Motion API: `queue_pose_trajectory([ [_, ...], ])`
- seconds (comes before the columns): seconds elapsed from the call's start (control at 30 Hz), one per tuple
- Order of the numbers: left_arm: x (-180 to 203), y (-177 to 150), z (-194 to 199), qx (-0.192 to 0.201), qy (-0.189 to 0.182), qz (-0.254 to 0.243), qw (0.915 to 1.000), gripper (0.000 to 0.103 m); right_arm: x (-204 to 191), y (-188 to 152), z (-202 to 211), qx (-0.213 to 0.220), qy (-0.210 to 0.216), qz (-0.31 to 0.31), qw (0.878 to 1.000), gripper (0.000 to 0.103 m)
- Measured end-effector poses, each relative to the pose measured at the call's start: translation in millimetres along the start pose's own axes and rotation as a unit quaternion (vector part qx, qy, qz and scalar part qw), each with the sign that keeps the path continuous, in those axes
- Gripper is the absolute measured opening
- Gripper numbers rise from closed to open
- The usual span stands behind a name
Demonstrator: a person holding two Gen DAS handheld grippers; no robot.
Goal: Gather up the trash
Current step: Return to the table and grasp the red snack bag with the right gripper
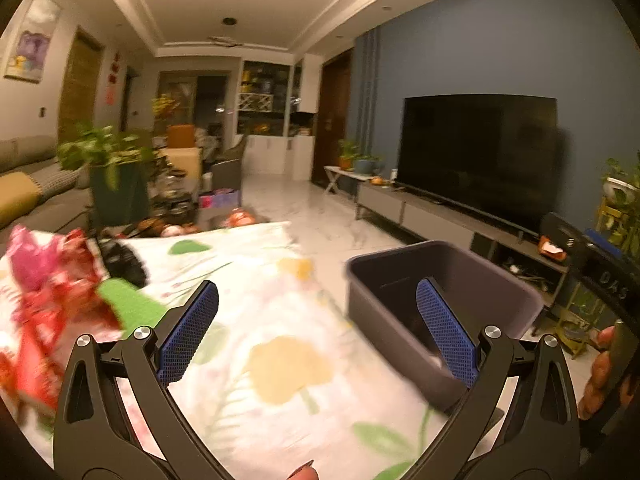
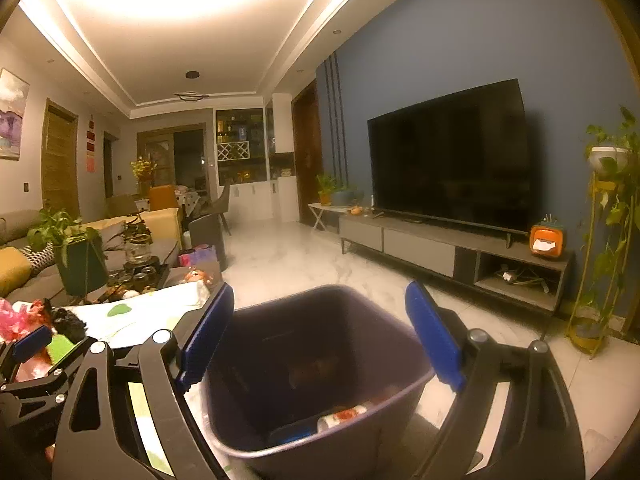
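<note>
Trash, a crumpled red-and-pink wrapper pile [image 1: 44, 300], lies on the floral-clothed table [image 1: 280, 360] beside the dark plastic bin [image 2: 320, 360], over which the empty right gripper [image 2: 320, 340] hangs agape; left gripper [image 1: 320, 332] likewise agape

You are viewing a warm, yellow-tinted indoor scene lit from above. In the right wrist view, the ceiling [image 2: 168, 20] cove lighting blows out to glare at the upper left of the frame. In the left wrist view, motion blur smears the red wrappers [image 1: 48, 300] at lower left and the floral cloth [image 1: 280, 360]. Fisheye distortion bends the walls, and dark vignetting fills every corner.
</note>
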State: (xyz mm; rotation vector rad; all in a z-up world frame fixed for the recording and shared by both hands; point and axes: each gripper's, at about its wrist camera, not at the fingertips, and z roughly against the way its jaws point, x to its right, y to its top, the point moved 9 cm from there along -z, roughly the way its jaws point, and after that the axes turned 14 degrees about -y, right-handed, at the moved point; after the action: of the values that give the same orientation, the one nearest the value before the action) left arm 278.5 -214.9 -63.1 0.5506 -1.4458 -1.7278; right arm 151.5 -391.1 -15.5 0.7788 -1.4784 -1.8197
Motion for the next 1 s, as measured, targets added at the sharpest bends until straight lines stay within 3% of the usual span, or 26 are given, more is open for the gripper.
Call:
queue_pose_trajectory([
  [0.27,-50.6,-19.9,65.7,0.002,0.067,0.01,0.9977,0.098,-39.5,-13.8,33.2,-0.013,0.044,0.017,0.999,0.086],
  [0.67,-149.2,-60.0,183.9,0.011,0.192,0.044,0.9803,0.098,-169.1,-57.5,98.1,-0.041,0.18,0.071,0.98,0.086],
  [0.83,-176.1,-73.6,210.0,0.011,0.202,0.063,0.9773,0.097,-226.6,-76.3,118.6,-0.052,0.222,0.092,0.969,0.086],
  [1.0,-187.7,-80.2,218.7,0.009,0.2,0.078,0.9766,0.087,-266.3,-91.2,130.4,-0.057,0.244,0.103,0.963,0.086],
])
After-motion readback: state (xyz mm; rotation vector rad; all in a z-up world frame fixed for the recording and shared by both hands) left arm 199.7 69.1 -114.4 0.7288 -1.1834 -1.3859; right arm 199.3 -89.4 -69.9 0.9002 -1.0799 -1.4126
